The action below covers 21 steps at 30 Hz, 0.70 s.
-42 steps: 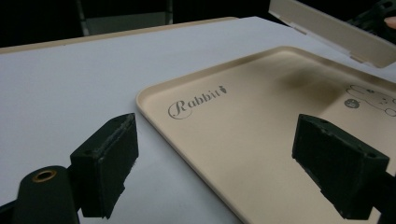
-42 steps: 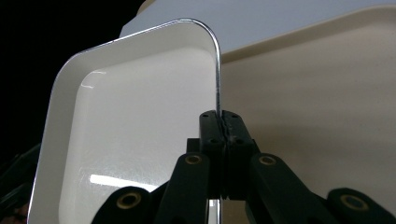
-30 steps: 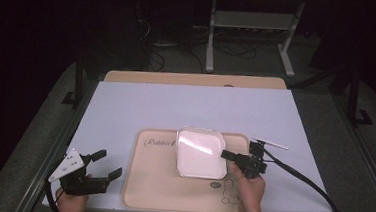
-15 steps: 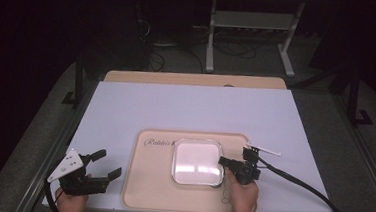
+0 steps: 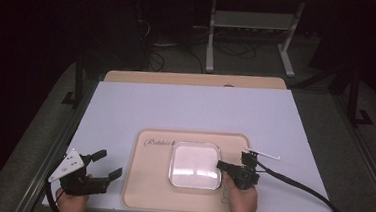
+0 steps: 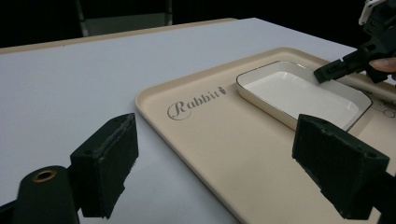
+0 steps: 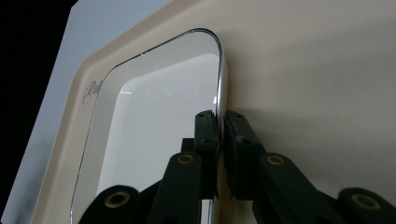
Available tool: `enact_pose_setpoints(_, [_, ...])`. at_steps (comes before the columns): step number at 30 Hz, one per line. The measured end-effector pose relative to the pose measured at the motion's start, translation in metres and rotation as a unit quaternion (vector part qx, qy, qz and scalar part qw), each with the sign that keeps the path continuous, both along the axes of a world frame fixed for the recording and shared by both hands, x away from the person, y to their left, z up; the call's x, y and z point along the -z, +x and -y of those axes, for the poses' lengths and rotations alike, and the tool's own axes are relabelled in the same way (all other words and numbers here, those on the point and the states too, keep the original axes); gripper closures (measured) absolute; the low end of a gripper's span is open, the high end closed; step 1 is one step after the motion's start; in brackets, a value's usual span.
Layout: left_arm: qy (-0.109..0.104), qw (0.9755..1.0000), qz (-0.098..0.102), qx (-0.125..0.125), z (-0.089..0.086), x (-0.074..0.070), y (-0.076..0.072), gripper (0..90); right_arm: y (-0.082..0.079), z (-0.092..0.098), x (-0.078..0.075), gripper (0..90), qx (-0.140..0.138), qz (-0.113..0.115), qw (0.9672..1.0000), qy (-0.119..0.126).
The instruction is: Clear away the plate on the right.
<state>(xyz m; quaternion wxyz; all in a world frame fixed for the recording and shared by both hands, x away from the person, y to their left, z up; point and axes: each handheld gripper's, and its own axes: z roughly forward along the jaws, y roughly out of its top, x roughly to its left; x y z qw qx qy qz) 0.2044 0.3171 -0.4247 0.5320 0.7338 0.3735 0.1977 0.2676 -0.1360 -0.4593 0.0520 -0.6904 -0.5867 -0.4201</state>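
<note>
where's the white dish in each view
high view: white dish lies low centre, on the beige tray.
left gripper view: upper right, far part of the tray.
right gripper view: left half, its rim between the right gripper fingers.
shared landmark: the tray's "Rabbit" lettering.

The right gripper [image 5: 220,164] pinches the white dish's [image 5: 195,165] rim on the beige tray [image 5: 145,188].

Looks like a lab recording bay to me: dark room, my white-topped table [image 5: 195,111] on grey carpet, a metal stand [image 5: 251,35] and loose cables [image 5: 170,44] far beyond my gripper fingers.
</note>
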Motion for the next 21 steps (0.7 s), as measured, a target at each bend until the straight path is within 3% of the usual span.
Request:
enact_pose_setpoints(9, [0.000,1.0000,0.000,0.000,0.000,0.000,0.000,13.9,0.000,0.001,-0.002,75.7,-0.001,0.005,1.0000,-0.001])
enact_pose_setpoints(21, [0.002,1.0000,0.000,0.000,0.000,0.000,0.000,14.0,-0.003,0.009,-0.012,60.9,-0.017,0.050,0.9985,-0.015])
